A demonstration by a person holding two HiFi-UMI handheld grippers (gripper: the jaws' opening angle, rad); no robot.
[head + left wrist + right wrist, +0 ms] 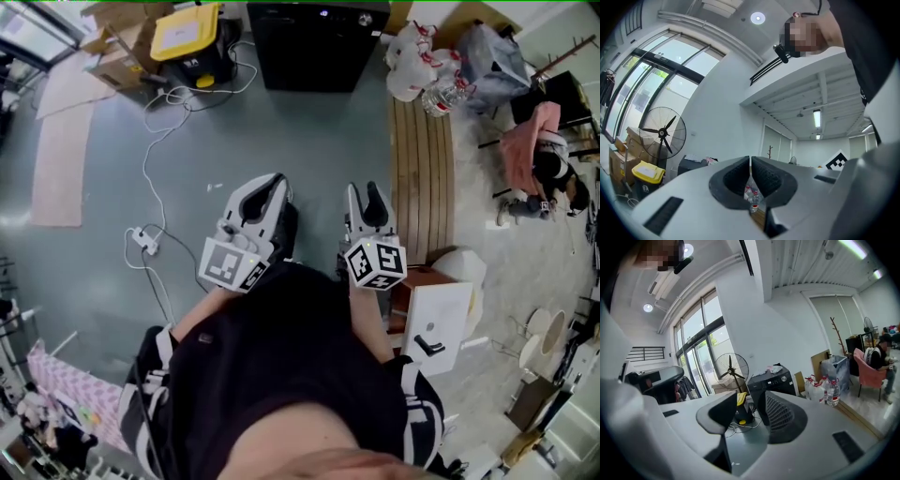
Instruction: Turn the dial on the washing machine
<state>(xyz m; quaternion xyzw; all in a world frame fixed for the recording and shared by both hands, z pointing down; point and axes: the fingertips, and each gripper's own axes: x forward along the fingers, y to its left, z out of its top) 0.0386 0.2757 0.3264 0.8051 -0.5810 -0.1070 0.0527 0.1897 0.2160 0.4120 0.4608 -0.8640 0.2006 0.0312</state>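
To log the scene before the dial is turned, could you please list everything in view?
washing machine: one, black, far end of floor
dial: one, silver, on the machine
bin: one, black with yellow lid, left of machine
cardboard boxes: several, brown, far left
extension cable: one, white, on floor
water bottles: several, clear, right of machine
fan: one, black, by window
person: one, dark top, seated far right
left tool: one, white, shut, empty
right tool: one, white, open, empty

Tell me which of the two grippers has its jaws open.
The right gripper: its jaws stand apart and empty; those of the left gripper are closed together.
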